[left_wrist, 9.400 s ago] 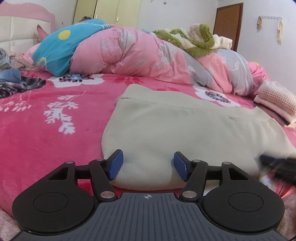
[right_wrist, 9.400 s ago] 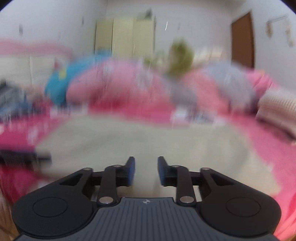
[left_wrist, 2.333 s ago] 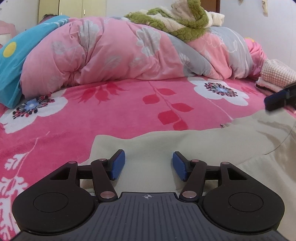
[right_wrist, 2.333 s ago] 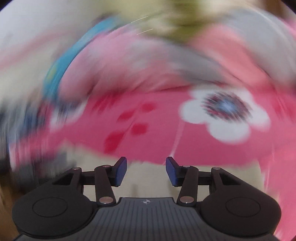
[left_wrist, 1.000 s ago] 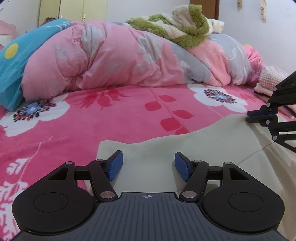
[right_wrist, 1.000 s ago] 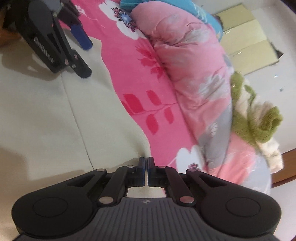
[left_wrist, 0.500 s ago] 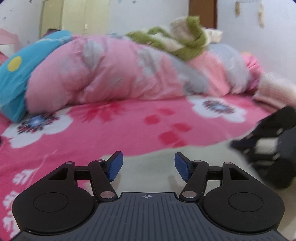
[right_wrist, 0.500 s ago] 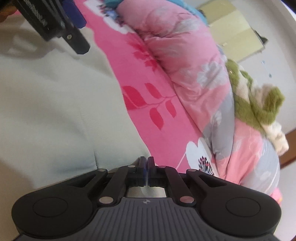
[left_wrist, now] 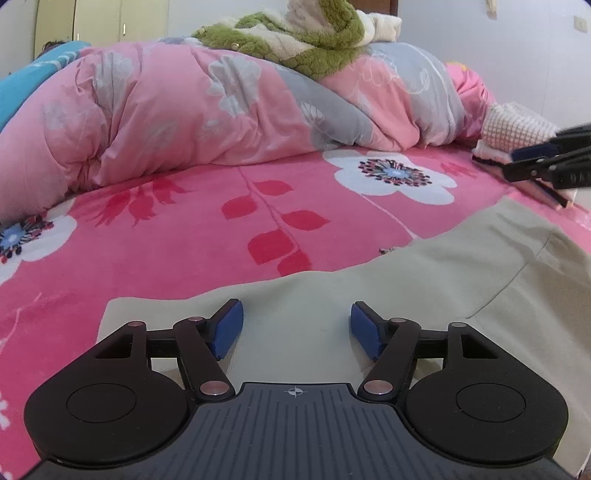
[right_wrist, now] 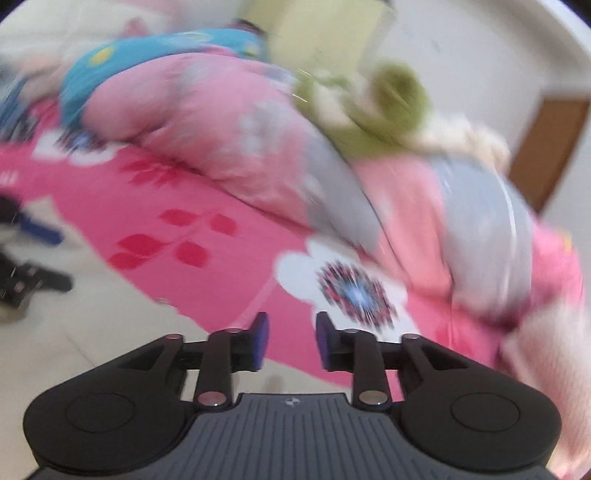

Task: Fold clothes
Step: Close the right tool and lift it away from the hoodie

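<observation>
A pale beige, soft-knit garment (left_wrist: 424, 288) lies flat on the bed's bright pink fleece sheet (left_wrist: 166, 236), which is printed with white flowers and red leaves. The garment covers the near part of the bed, its far edge running across the sheet towards the right side, with a seam line showing near the right.

The left gripper (left_wrist: 296, 325) hangs low over the garment's near left corner, its blue-padded jaws spread well apart with only flat cloth under the gap; the pads press on nothing. The right gripper (right_wrist: 290, 341) (its view is smeared by motion) sits over the garment's far right edge, where beige cloth meets pink sheet. Its jaws have just been opening and stand partly apart, with nothing between them.

Along the far side of the bed a rumpled pink and grey floral quilt (left_wrist: 221, 107) is heaped up, a fuzzy green and cream blanket (left_wrist: 306, 40) lying on top of it. A folded cream waffle-knit cloth (left_wrist: 513, 129) rests at the bed's right edge. Beyond are white walls, pale yellow wardrobe doors (left_wrist: 96, 22) at the far left and a brown wooden door (right_wrist: 546, 147).
</observation>
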`<action>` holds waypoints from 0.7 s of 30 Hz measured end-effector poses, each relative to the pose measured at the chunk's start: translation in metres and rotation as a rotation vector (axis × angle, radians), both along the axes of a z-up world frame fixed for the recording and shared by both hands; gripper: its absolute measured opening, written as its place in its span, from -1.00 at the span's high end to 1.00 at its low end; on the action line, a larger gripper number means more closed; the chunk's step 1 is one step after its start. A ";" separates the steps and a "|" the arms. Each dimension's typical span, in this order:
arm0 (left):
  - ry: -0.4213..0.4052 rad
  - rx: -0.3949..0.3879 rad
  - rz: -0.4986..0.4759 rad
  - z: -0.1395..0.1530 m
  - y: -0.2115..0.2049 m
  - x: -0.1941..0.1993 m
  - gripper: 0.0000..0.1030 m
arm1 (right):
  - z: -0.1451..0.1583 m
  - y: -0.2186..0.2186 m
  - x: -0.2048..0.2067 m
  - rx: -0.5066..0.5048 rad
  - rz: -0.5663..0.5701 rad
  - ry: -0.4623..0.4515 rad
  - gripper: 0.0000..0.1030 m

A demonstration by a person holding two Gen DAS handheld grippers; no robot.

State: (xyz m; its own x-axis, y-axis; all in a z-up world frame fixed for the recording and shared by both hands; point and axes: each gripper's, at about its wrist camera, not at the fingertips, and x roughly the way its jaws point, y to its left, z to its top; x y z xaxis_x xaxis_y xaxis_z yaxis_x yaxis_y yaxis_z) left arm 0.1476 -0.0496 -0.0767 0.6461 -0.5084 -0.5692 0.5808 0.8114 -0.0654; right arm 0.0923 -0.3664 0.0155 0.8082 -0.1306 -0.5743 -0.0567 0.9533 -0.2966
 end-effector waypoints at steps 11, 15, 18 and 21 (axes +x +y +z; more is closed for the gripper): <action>0.012 -0.051 0.002 -0.003 0.006 0.002 -0.29 | -0.035 -0.089 0.013 0.492 -0.230 0.147 0.78; 0.008 -0.059 0.004 -0.002 0.007 0.001 -0.29 | -0.022 -0.085 -0.002 0.493 -0.253 0.020 1.00; 0.006 -0.065 0.005 -0.002 0.008 0.001 -0.29 | -0.012 -0.095 -0.018 0.524 -0.311 -0.052 1.00; 0.009 -0.066 0.005 -0.001 0.008 0.002 -0.29 | -0.017 -0.107 -0.025 0.530 -0.340 -0.035 0.99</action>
